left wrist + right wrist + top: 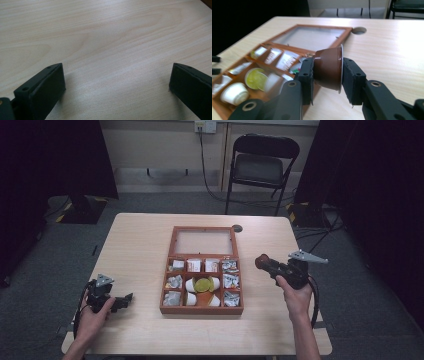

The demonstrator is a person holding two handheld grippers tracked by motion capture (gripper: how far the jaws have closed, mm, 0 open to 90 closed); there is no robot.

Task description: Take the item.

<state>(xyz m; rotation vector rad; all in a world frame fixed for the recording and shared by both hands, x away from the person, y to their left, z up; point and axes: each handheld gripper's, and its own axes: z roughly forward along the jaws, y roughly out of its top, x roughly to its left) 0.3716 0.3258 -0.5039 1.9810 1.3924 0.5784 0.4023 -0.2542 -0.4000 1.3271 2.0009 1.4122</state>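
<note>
- The right gripper [327, 72] is clamped on a brown coffee capsule [328, 71], held above the table [140, 240] just right of the wooden box [202, 310].
- The left gripper [116, 82] rests low over bare table, jaws wide apart, well left of the box.
- White and green capsules [202, 285] lie in the box's middle compartment.

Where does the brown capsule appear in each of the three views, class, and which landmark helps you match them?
High view: the brown capsule sits right of centre, held above the table beside the wooden box.
Left gripper view: it is not in this picture.
Right gripper view: it fills the centre, clamped between the jaws of the right hand-held gripper.
Shared landmark: the wooden box, seen in the high and right gripper views.
</note>
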